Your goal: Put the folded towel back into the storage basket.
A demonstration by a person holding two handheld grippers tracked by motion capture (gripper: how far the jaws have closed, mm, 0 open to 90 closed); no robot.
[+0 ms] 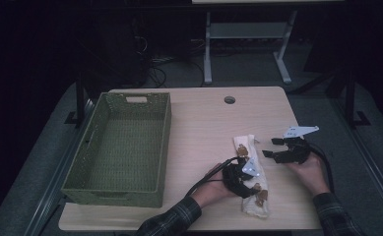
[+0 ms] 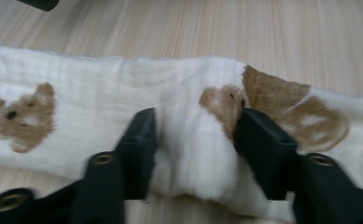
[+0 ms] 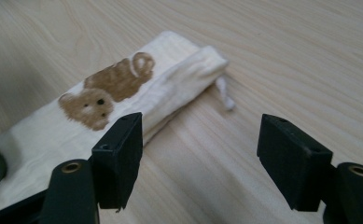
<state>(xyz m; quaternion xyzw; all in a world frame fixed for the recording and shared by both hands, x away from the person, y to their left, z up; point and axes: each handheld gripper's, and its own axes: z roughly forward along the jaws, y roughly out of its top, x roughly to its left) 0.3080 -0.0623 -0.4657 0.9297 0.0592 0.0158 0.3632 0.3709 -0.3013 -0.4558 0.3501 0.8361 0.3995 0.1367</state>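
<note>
We saw the white folded muslin cloth with brown bear prints (image 1: 250, 172) lying on the pale wooden table (image 1: 199, 128), not yet in the green woven rectangular basket (image 1: 122, 147), well left of both tools. The left gripper (image 2: 195, 135) straddled a raised fold, its jaws half open; whether the pads pressed, we couldn't tell. The right gripper (image 3: 202, 154) gaped empty, the cloth's end just beyond its left jaw. The cloth's middle was hidden under the left hand.

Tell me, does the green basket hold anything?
No, the green basket stands bare inside, and the cloth lies on the table beside it.
</note>
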